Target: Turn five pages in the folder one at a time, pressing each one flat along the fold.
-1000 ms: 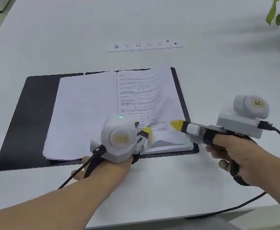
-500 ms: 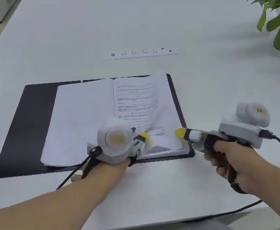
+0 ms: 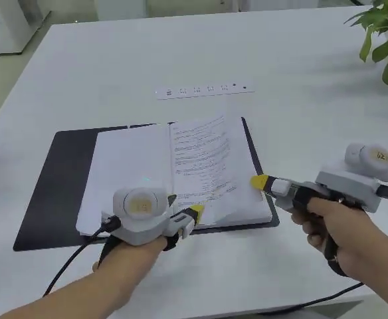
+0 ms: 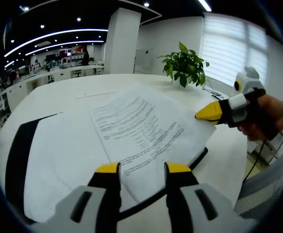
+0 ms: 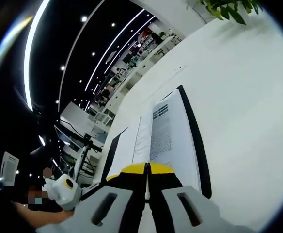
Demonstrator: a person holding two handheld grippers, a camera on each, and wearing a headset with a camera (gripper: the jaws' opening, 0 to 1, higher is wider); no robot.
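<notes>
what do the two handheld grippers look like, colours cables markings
Both the left gripper and the right gripper have pale grey bodies, yellow jaw tips and a trailing black cable. Each bears a round yellowish marking. The forearms are unsleeved.

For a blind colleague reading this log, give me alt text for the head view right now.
A black folder lies open on a white table, a printed page on its right half. The left gripper is at the folder's near edge; the right gripper, fingers shut, points at the page's right edge. A power strip lies beyond.
</notes>
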